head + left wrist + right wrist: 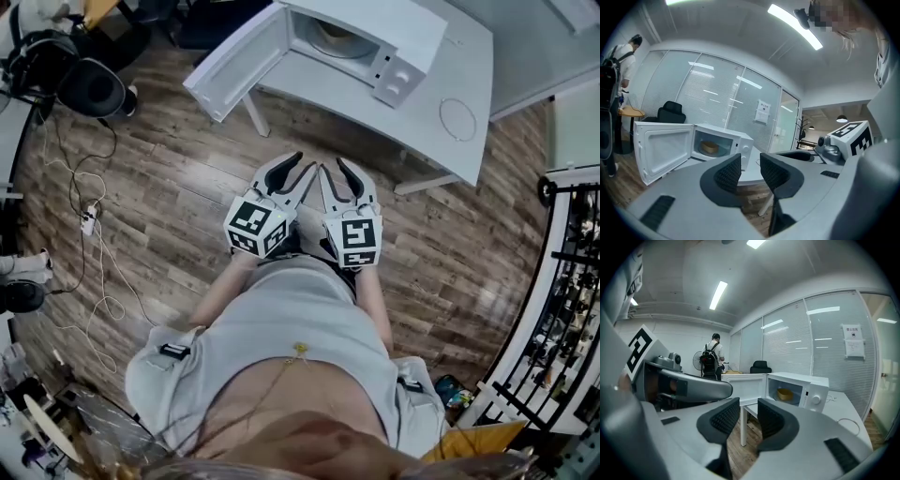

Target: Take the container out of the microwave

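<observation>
Pale grey short-sleeved top [309, 309] on the person, a small black tab [173, 352] on each sleeve, and a thin gold-coloured chain [298, 352] at the chest. Now the left gripper [307, 164] and right gripper [335, 167]: glossy white shells, curved black-lined jaws, each carrying a white cube with black square markers [255, 225]. Up close, the pads [727, 174] are black and cross-ribbed.

A white table [464, 89] stands on a wooden floor [187, 197]; loose cables [90, 221] lie well apart from it.
</observation>
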Tool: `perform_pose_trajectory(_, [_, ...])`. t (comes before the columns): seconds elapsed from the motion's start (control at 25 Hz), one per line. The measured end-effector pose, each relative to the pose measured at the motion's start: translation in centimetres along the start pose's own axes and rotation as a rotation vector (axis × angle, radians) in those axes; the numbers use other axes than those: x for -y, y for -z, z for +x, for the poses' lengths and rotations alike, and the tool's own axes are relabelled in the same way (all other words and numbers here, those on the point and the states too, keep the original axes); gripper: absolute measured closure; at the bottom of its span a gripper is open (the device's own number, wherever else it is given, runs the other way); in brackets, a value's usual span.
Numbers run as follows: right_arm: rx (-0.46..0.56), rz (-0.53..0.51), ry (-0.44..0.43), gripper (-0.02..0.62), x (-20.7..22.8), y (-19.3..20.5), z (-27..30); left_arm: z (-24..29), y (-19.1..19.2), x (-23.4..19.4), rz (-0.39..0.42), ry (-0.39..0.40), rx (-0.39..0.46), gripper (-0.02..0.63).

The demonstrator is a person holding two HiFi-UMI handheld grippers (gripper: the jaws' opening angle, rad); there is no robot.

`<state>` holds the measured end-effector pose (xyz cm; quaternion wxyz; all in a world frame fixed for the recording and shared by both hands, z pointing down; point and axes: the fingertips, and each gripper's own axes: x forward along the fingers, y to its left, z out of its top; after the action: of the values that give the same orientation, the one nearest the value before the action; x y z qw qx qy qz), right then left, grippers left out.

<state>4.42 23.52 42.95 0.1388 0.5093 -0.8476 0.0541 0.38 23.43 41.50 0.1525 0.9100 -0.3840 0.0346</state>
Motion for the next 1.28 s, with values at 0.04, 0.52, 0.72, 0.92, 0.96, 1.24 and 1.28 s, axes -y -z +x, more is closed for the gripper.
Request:
perform_pose_trajectory(0.04, [-0.001,0.003,0.003,0.466,0.2,-0.1,0.7,0.3,-0.2,-0.7,-0.001,0.0,-0.001,0.479])
perform_pose_trajectory(0.52, [-0.017,0.049,0.019,0.466,0.1,-1.1,6.9,2.0,-0.9,-6.7,-0.015,0.021,-0.03,0.479])
perform_pose_trajectory(0.72, [-0.008,0.056,0.043,0.466,-0.1,-1.5,8.6,2.0,-1.1,-8.6,-0.018,0.033,-0.03,0.479])
perform_pose_trajectory(0.92, [-0.006,0.062,0.057,0.466,-0.8,-1.6,9.7,1.9,-1.4,-9.9,-0.014,0.042,-0.028,0.479])
perform_pose_trajectory(0.96, [-0.006,0.065,0.058,0.466,-0.9,-1.6,9.8,1.8,-1.4,-10.0,-0.014,0.041,-0.029,0.479])
perform_pose_trajectory(1.24, [-0.002,0.096,0.052,0.465,-1.3,-2.2,10.5,1.3,-2.0,-11.1,-0.04,0.043,-0.015,0.479])
perform_pose_trajectory(1.28, [0.002,0.104,0.05,0.465,-1.2,-2.4,10.5,1.3,-2.1,-11.2,-0.041,0.043,-0.012,0.479])
